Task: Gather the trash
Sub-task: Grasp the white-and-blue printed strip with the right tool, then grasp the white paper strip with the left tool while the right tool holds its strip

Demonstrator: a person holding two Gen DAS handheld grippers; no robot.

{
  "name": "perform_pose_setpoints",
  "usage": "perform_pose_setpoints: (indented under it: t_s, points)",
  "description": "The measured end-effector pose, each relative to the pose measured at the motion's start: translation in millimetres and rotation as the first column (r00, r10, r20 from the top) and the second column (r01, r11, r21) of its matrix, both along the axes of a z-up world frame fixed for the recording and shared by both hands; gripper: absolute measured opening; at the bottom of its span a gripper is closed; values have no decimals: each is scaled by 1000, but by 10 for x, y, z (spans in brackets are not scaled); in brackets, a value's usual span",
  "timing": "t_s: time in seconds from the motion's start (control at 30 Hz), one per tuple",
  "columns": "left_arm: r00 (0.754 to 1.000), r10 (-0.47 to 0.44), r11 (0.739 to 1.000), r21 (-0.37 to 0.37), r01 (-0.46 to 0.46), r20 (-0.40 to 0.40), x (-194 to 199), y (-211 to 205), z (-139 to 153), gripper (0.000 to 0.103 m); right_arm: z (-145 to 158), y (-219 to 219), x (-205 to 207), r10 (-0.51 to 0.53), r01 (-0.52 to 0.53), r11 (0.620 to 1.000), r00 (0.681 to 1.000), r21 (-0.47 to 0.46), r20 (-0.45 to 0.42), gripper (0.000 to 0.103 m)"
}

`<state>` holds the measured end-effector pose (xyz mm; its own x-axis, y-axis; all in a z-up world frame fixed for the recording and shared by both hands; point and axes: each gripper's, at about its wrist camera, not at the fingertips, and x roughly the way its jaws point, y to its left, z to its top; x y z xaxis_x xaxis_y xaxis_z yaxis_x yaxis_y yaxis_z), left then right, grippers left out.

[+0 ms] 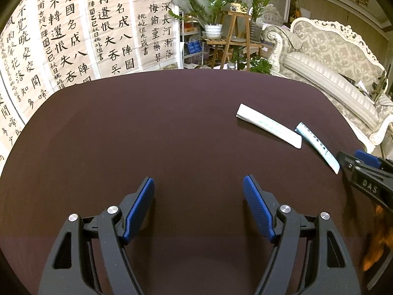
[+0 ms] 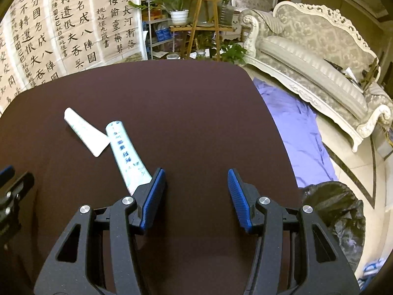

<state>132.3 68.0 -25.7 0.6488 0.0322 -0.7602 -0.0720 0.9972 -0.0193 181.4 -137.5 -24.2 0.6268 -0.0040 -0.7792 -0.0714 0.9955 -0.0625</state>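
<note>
Dark table [image 2: 196, 113] holds two wrappers [image 2: 84, 132], untouched. Right gripper [image 2: 196, 189], jaws apart and empty, must shift left onto the nearer wrapper [image 2: 127, 157].

A home living room. Beyond the dark brown table [image 1: 147, 123], ahead of the tongs, hang sheets of brush calligraphy [image 1: 73, 29]. Ahead and right stands an ornate carved sofa [image 2: 314, 56] in grey patterned fabric, with potted plants [image 1: 216, 14] on a wooden stand [image 1: 235, 36] between them, over a pale tiled floor [image 2: 348, 157].
</note>
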Motion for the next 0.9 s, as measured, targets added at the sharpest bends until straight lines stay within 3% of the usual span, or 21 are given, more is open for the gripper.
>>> perform_pose_setpoints:
  t_s: [0.17, 0.47, 0.67, 0.9]
  points:
    - [1000, 6, 1000, -3, -6, -1, 6, 30, 21, 73, 116, 114, -20, 52, -53, 998, 998, 35, 26, 52]
    - [1000, 4, 1000, -3, -4, -3, -7, 37, 10, 73, -51, 298, 80, 108, -107, 994, 994, 21, -11, 51]
    - [1000, -4, 1000, 10, 4, -6, 32, 11, -11, 73, -45, 241, 124, 76, -76, 997, 997, 20, 0, 28]
    - [1000, -13, 1000, 22, 13, -7, 112, -108, -17, 73, -53, 162, 193, 57, -57, 998, 998, 35, 7, 26]
